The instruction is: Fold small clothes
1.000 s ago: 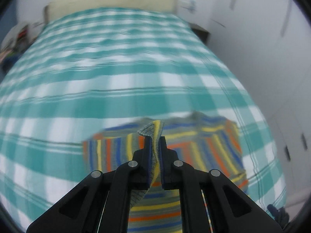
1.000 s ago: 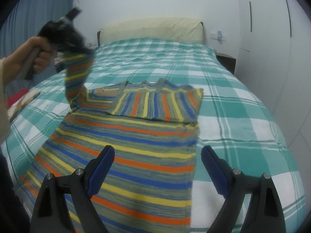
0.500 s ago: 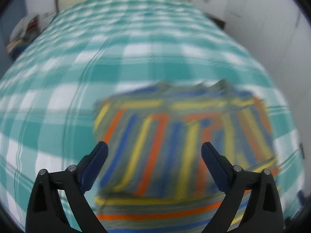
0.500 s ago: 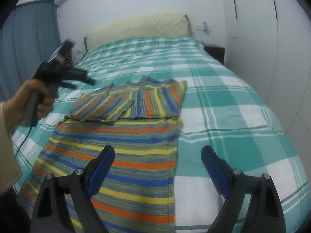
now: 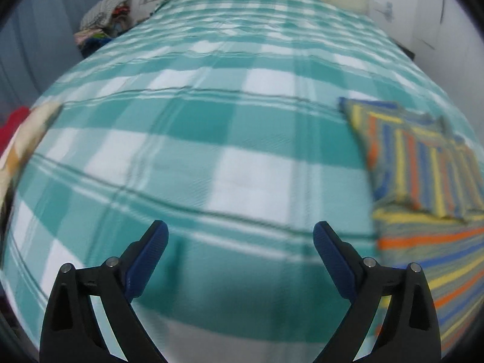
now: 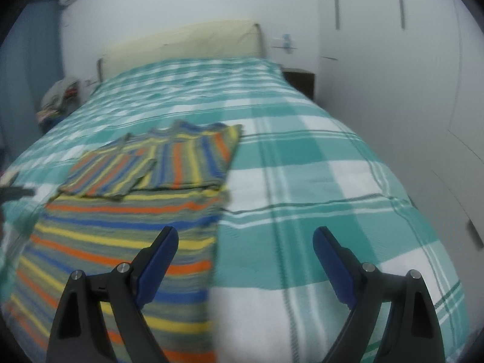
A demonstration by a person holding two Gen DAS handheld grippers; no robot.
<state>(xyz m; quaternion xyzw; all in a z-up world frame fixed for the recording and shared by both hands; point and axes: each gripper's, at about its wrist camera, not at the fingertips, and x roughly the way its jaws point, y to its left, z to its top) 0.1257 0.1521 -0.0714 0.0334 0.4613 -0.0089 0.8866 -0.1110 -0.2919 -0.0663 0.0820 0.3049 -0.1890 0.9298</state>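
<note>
A striped sweater [image 6: 127, 220] in orange, yellow, blue and grey lies flat on the teal plaid bed [image 6: 317, 181]. Both sleeves are folded across its chest [image 6: 169, 160]. My right gripper [image 6: 245, 251] is open and empty, above the sweater's right edge near the hem. My left gripper [image 5: 240, 248] is open and empty over bare bedspread [image 5: 187, 139]; the sweater [image 5: 423, 187] lies to its right in the left wrist view.
A cream headboard [image 6: 181, 45] stands at the far end of the bed. A pile of clothes [image 5: 103, 21] sits at the far left beside it. White wardrobe doors [image 6: 393, 60] run along the right side. A pale cloth [image 5: 27, 133] lies at the bed's left edge.
My left gripper let go of the left sleeve, which now lies folded across the chest, and swung left off the sweater. My right gripper stayed open and shifted slightly right.
</note>
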